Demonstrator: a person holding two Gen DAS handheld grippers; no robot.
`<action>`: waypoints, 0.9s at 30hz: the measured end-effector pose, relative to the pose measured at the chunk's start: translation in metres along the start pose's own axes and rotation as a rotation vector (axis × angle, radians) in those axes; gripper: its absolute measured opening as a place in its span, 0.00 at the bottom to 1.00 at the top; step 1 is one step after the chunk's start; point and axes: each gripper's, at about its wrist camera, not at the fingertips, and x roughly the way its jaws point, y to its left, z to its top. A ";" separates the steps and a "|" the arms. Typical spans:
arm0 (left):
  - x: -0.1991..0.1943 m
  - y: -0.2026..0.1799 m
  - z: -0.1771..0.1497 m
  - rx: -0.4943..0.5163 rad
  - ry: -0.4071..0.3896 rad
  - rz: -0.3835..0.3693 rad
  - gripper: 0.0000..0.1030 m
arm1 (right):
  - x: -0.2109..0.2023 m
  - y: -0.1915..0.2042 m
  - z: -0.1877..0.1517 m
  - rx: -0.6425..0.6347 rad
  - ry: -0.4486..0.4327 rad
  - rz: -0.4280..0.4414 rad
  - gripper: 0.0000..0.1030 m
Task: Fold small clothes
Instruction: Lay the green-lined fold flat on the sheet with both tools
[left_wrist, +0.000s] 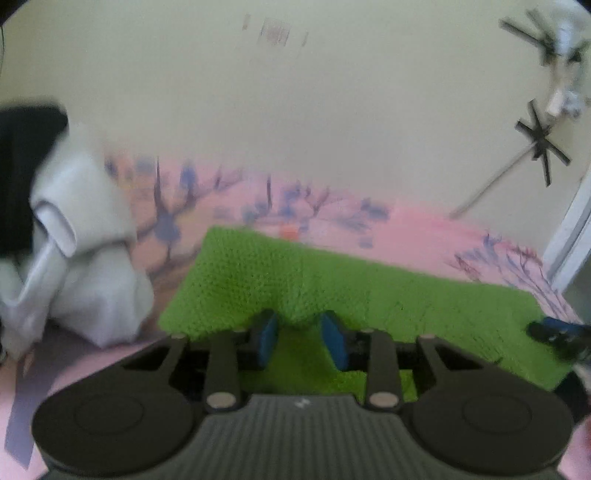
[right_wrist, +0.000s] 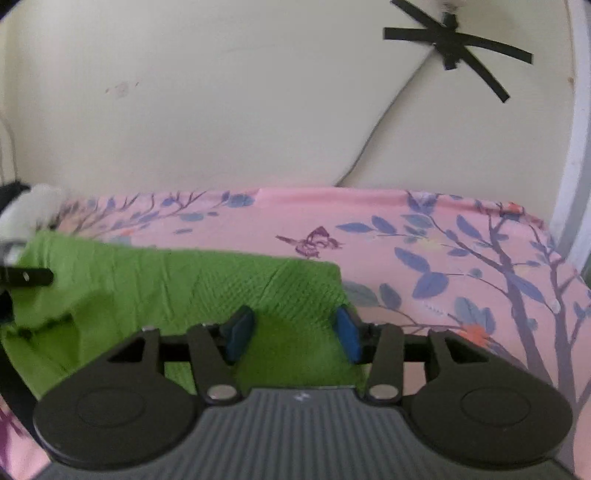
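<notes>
1. A green cloth (left_wrist: 332, 288) lies flat on a pink floral sheet (left_wrist: 424, 229), spread across the middle of the bed below a cream wall (left_wrist: 295, 110).
2. The left gripper (left_wrist: 299, 336) hangs low over the cloth's near edge. Its blue pads (left_wrist: 267, 339) stand apart, with a small hump of green fabric rising in the gap between them; the pads do not press on it, so the jaws are open and hold nothing.
3. The right gripper (right_wrist: 291, 332) sits over the cloth's (right_wrist: 184, 288) near right corner. Its pads (right_wrist: 347, 332) are spread wider, the right one just at the cloth's right edge, with flat green fabric below the gap; nothing is clamped.
4. In the left view, the right gripper's tip (left_wrist: 554, 332) shows at the cloth's far right end; in the right view, a dark part of the left gripper (right_wrist: 26, 277) shows over the cloth's left end.
5. A white garment (left_wrist: 85, 258) is heaped to the left of the cloth, with dark fabric (left_wrist: 22, 166) behind it.
6. Black tape crosses (right_wrist: 450, 44) hold a thin cable (right_wrist: 388, 122) to the wall (right_wrist: 221, 110).
</notes>
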 end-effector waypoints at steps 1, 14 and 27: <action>-0.004 -0.005 -0.004 0.030 -0.012 0.021 0.29 | -0.006 0.004 0.002 -0.008 -0.023 -0.009 0.38; -0.018 -0.021 -0.003 0.013 0.015 -0.115 0.45 | -0.016 0.075 0.006 -0.015 -0.047 0.237 0.38; -0.017 -0.022 -0.011 0.066 -0.007 -0.127 0.54 | -0.022 0.079 -0.030 -0.117 -0.004 0.173 0.38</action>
